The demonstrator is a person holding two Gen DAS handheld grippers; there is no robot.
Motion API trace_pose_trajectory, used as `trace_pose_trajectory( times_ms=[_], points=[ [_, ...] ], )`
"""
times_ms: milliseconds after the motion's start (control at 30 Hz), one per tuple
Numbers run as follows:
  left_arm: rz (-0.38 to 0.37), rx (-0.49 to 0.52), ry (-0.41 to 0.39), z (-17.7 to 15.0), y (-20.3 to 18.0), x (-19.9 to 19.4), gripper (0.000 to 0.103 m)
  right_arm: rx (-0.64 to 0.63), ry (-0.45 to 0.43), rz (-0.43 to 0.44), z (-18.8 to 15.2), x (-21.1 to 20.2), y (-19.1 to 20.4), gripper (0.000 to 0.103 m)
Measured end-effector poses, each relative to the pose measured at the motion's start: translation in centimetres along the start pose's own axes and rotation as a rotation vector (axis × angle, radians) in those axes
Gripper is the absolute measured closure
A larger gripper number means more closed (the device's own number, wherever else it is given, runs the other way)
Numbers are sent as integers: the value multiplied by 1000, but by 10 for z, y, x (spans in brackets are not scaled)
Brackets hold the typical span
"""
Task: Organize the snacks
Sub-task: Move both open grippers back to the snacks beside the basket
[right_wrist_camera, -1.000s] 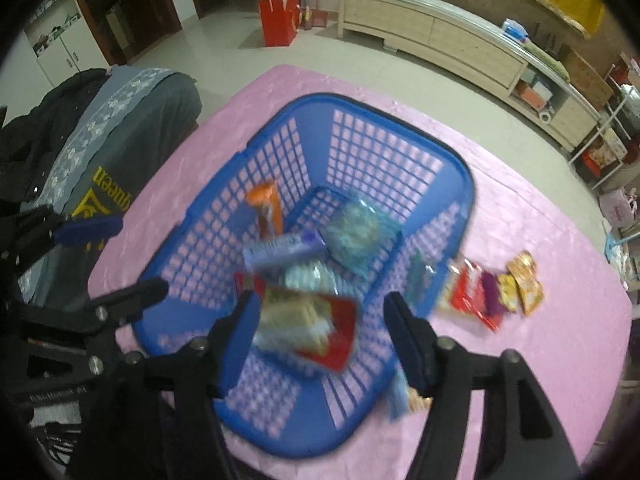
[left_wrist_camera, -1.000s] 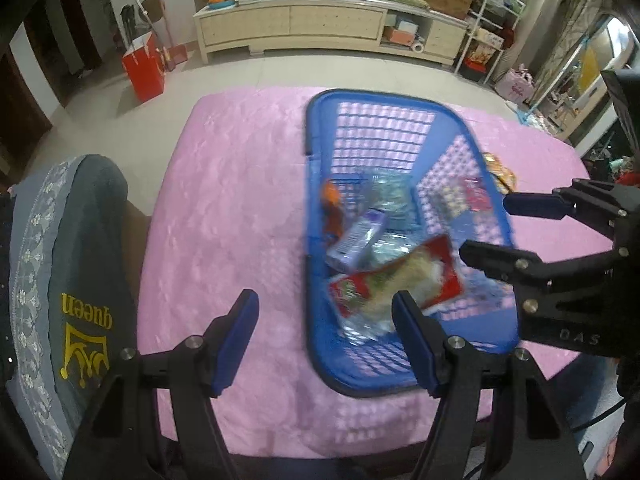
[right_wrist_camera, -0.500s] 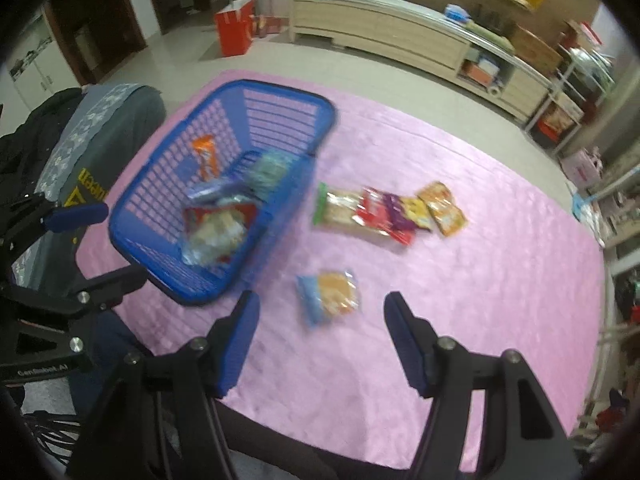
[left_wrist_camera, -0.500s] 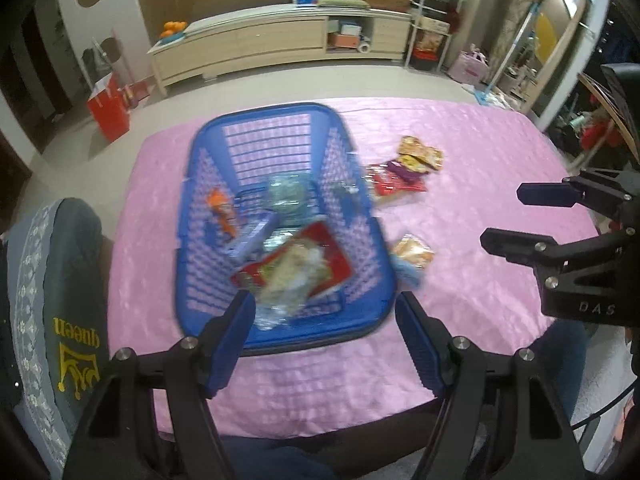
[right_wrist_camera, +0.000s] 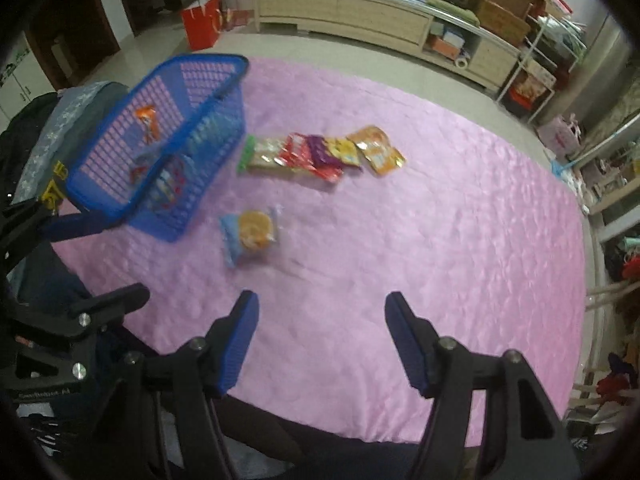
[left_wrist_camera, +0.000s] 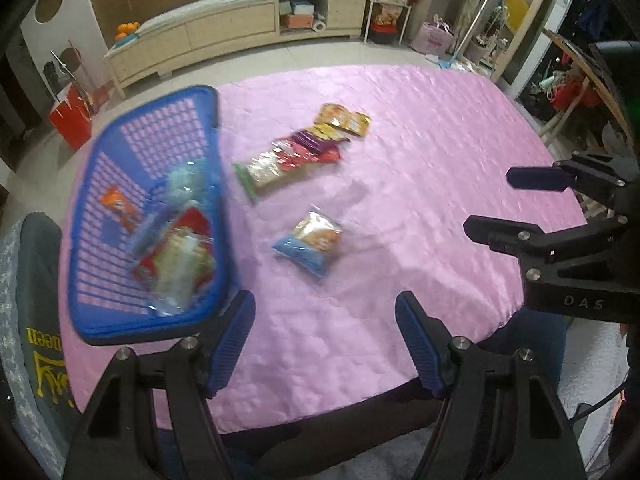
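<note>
A blue plastic basket (left_wrist_camera: 120,320) stands at the left of the pink table and holds several snack packs (left_wrist_camera: 176,264); it also shows in the right wrist view (right_wrist_camera: 100,200). A blue-edged snack pack (left_wrist_camera: 310,240) lies alone on the cloth, seen too in the right wrist view (right_wrist_camera: 250,236). A row of overlapping packs (left_wrist_camera: 300,152) lies farther back, also in the right wrist view (right_wrist_camera: 320,152). My left gripper (left_wrist_camera: 326,340) is open and empty above the table's near edge. My right gripper (right_wrist_camera: 320,340) is open and empty, to the right of the left one.
The pink cloth (left_wrist_camera: 420,160) covers the whole table. A dark jacket on a chair (left_wrist_camera: 32,300) sits beside the basket. A long low cabinet (right_wrist_camera: 360,12) and a red bag (right_wrist_camera: 200,28) stand on the floor behind.
Both grippers have swung right and pulled back from over the basket. The basket now sits at the left of both views and the loose packs on the cloth have come into view.
</note>
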State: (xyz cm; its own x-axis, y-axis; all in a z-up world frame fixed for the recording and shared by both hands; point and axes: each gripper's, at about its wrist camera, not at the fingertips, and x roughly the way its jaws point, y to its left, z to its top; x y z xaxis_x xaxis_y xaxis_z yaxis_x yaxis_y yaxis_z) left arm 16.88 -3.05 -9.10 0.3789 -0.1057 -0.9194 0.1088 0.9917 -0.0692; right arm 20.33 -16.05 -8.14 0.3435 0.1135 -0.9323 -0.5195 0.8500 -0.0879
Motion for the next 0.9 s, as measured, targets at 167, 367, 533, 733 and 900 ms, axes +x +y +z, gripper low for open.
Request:
trace_pose_trajectory(
  times_ms=[167,367,533,733,900],
  points=[
    [34,-58,37,3,-27,28,32,1,-6,-19,-15,14,-26,18],
    [96,-167,43,0,-42,60,32,55,17,0,-28,39,-55,18],
    [136,-300,58,0,-37,87,32,79,40,4,-23,61,-66,18],
    [180,-420,61,11,-22,112,32,67,62,5,-9,89,-69,18],
    [259,-431,63,28,-11,136,32,59,78,18,7,114,-71,18]
  ],
)
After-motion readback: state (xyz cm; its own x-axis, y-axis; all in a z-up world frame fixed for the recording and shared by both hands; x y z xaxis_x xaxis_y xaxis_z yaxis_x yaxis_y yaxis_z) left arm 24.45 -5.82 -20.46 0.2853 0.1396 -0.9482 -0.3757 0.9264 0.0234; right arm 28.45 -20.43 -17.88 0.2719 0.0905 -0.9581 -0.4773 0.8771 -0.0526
